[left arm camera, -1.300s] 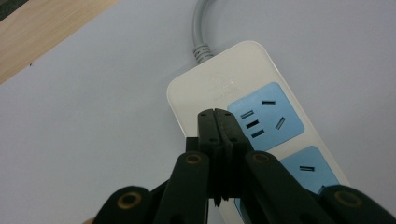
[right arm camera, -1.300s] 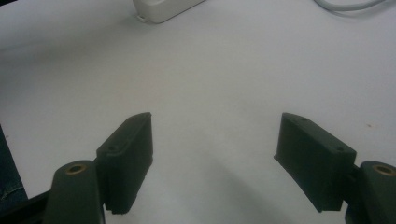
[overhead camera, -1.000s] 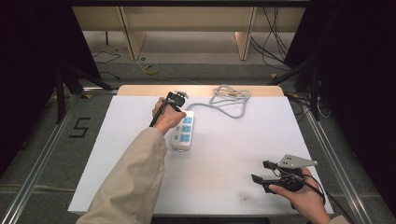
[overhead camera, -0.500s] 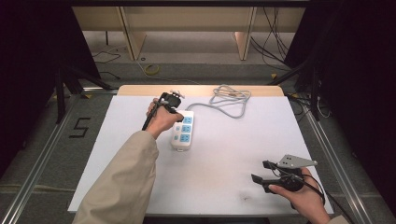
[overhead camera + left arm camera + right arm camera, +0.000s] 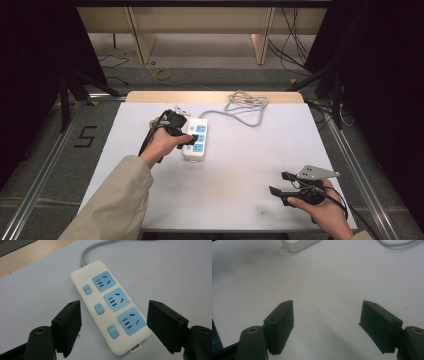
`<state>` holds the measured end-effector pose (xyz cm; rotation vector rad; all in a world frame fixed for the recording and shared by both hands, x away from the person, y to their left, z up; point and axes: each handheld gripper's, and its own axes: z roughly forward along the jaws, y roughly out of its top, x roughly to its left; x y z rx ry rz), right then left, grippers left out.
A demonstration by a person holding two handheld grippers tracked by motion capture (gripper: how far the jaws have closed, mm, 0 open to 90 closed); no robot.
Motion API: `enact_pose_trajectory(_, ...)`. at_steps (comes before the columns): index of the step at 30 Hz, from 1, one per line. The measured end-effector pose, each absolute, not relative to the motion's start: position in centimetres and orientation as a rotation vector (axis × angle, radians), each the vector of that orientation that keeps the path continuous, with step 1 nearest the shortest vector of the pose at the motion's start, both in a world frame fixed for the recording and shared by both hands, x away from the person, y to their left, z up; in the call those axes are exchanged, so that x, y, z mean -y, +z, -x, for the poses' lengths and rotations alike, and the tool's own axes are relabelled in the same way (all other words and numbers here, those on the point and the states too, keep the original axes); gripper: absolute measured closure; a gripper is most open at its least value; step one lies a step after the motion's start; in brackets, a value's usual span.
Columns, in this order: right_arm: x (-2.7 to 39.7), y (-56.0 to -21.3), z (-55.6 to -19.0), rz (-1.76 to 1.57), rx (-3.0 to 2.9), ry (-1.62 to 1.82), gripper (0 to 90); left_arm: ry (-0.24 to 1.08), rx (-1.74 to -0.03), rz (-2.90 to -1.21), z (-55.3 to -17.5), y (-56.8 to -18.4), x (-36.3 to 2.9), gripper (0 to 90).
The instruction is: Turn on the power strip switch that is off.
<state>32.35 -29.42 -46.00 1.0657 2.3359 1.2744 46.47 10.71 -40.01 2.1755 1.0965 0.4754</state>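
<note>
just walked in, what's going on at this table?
A person holds tongs in each hand over a white table. The left tongs hover at a white power strip with blue sockets; their jaws have just been opening, nothing gripped. The right tongs rest open near the table's near edge, empty.

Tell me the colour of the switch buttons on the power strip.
Light blue, like the socket faces, on the white plastic power strip; clearest in the left gripper view.
</note>
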Motion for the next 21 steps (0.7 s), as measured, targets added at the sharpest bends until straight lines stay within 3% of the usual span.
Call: enact_pose_trajectory(21,29.7,-46.0,-32.5,-1.073,-2.331,1.274,27.3,0.497,-0.878,-2.132,-38.2,-42.9,-14.3,21.7)
